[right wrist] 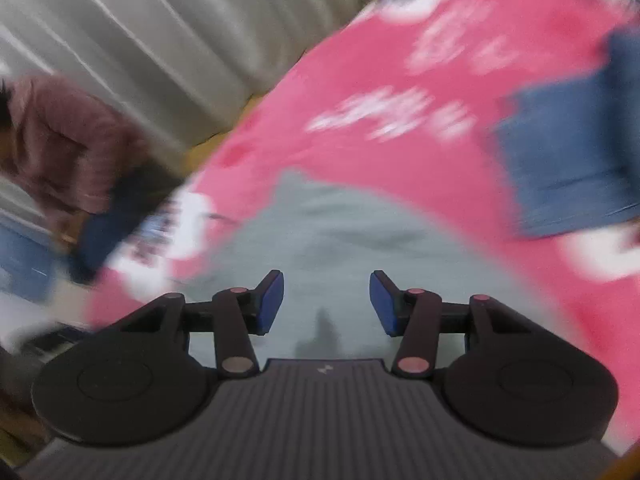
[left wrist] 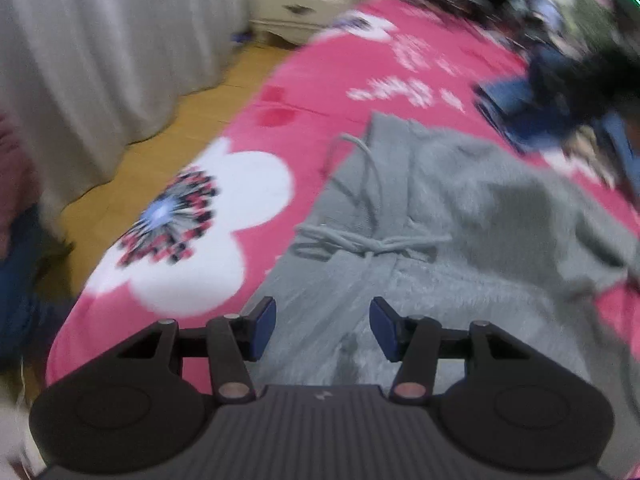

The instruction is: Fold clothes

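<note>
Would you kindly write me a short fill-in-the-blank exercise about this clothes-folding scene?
1. The grey garment lies on a ____ bedspread with white flowers.
2. The left gripper has its jaws ____, holding nothing.
3. The garment's drawstring is tied in a ____.
4. Folded ____ jeans lie beyond the right gripper.

Missing words: pink; open; bow; blue

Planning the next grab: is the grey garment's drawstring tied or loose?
Tied. The drawstring on the grey garment shows a knot with loops lying across the fabric; the right wrist view is too blurred to confirm.

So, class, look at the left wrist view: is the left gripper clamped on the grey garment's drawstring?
No: the left gripper is open above the grey garment, and the drawstring lies untouched ahead of it.
</note>
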{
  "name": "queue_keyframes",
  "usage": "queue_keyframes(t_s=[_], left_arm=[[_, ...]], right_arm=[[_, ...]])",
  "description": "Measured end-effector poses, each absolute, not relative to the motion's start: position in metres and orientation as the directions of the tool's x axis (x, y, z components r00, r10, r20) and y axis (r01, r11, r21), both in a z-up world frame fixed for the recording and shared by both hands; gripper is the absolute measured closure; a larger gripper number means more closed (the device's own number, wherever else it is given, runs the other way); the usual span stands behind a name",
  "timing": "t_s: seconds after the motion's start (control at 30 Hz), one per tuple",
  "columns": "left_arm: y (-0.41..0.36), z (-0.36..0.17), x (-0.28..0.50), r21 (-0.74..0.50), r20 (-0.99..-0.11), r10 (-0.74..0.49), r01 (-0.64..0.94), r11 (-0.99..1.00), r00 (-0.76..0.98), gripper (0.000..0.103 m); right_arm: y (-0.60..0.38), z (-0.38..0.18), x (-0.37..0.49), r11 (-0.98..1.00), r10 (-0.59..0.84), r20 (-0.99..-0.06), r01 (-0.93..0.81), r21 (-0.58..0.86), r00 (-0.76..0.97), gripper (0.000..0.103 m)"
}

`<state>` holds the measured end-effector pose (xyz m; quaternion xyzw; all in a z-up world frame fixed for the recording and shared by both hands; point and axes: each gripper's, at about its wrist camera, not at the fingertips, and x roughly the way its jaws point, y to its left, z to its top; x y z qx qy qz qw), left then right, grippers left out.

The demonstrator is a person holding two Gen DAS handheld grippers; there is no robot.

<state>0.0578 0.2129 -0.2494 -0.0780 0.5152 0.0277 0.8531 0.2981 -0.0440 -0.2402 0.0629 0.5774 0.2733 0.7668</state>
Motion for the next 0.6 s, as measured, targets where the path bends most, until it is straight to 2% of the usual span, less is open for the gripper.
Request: queue_keyframes(t_s=[0.07,0.17,0.37,0.53,0.6], left_arm=[[0.216,-0.257,0.069,-0.114,-0.893,-0.069,-0.077,0.990,0.446,0.051],[0.220,-0.268,0.086,-0.131,-0.905,-0.120,0.000,0.991,0.409,0.051],[0.223,-0.288,0.101,-0.161,-0.922,-0.200,0.143,0.977,0.331,0.053],[0.229,-0.288,0.097,-0.192,-0.907,-0.246,0.185,0.964,0.341,0.065],[0.231,-0.285,0.094,-0.198,-0.900,-0.257,0.193,0.961,0.353,0.071]], right_arm=[[-0.003,-0.255,0.315,0.843,0.505,-0.855,-0.279,0.459,0.118,0.055],[0.038,-0.274,0.334,0.888,0.443,-0.891,-0.184,0.422,0.095,0.052],[0.085,-0.310,0.361,0.967,0.249,-0.967,-0.071,0.245,0.059,0.050],[0.099,-0.327,0.364,0.984,0.175,-0.984,-0.046,0.175,0.009,0.040],[0.102,-0.328,0.359,0.987,0.153,-0.988,-0.061,0.152,0.010,0.041]])
